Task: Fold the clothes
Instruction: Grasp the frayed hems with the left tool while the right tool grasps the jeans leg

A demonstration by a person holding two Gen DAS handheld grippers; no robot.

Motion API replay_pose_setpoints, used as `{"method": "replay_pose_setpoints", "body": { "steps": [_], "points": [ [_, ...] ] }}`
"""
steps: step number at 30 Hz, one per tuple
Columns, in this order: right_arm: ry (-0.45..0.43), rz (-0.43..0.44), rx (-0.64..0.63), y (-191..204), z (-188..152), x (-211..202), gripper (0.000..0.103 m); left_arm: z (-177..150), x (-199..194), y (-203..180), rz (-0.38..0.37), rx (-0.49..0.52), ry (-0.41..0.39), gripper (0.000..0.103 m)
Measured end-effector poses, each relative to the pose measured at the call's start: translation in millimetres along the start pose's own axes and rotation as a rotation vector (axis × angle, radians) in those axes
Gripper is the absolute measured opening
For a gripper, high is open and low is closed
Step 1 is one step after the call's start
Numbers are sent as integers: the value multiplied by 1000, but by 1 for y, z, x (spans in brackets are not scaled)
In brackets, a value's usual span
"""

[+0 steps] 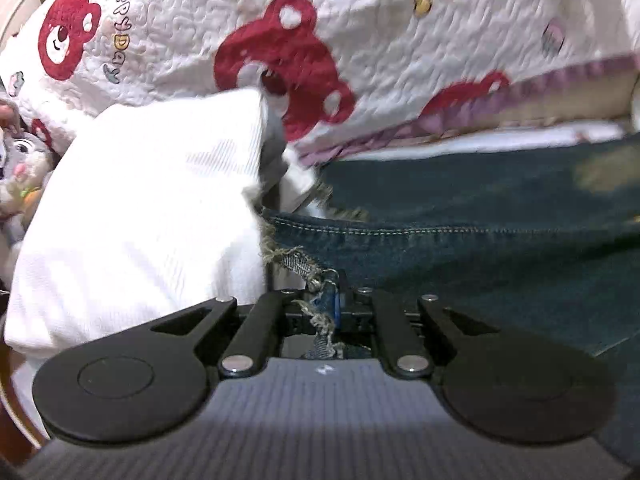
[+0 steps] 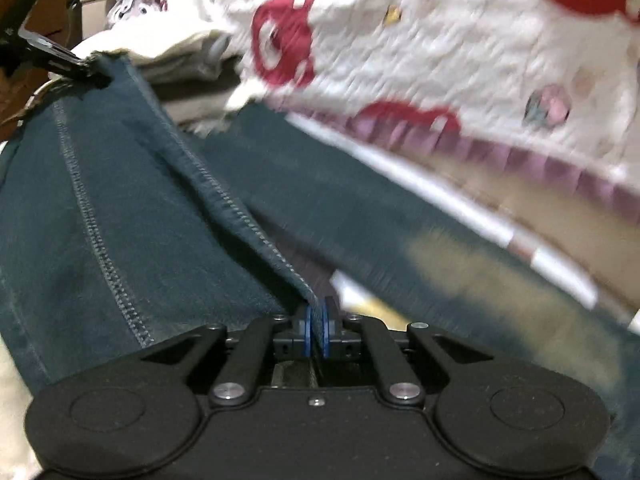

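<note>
L gripper [image 1: 325, 308]: jaws pressed together, pinching frayed hem of dark denim jeans [image 1: 480, 248]. R gripper [image 2: 317, 334]: blue pads clamped on stitched seam edge of same jeans [image 2: 132, 208]. Denim spans btwn both, lying against white quilted blanket w/ red bear print [image 1: 360, 28]. White folded garment [image 1: 152, 216] just beside hem.

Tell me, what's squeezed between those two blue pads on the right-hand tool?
A stitched edge of the dark denim garment. The right gripper is shut on it; the right wrist view shows it.
</note>
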State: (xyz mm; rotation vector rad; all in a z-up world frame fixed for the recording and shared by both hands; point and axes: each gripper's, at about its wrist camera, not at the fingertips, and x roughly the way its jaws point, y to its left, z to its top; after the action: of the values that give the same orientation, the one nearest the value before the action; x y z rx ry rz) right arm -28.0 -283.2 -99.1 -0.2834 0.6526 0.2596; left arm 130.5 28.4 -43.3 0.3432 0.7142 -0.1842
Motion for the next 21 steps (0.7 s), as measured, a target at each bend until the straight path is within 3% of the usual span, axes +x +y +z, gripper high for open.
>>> {"method": "replay_pose_setpoints", "body": {
  "steps": [2,3,6,7,9,10,12,15,17,19,21],
  "points": [
    [23,-20,-48,7,-2,22,14,-11,19,-7,50,11,33,11],
    [56,-22,-41,10,-4,34,25,-17,28,-8,79,0,62,11],
    [134,12,124,-5,-9,47,34,-24,28,-6,78,-35,101,11],
    [122,38,207,-16,-11,41,39,-25,28,-6,75,-40,108,11],
    [82,79,365,-42,-17,26,61,-25,27,-10,77,-23,113,11],
    [68,76,415,-55,-22,19,62,-23,26,-14,82,-3,110,11],
    [75,9,491,-83,-38,8,62,-21,24,-21,92,37,104,12],
    [209,-234,520,-123,-75,-7,62,-14,22,-35,22,45,119,18],
    [324,-409,550,-148,-101,-18,62,-15,15,-45,-32,47,129,33],
    [331,-529,656,-175,-122,-47,61,-16,4,-58,-96,39,140,41],
    [301,-599,751,-193,-137,-81,62,-19,-4,-66,-169,25,167,42]
  ]
}}
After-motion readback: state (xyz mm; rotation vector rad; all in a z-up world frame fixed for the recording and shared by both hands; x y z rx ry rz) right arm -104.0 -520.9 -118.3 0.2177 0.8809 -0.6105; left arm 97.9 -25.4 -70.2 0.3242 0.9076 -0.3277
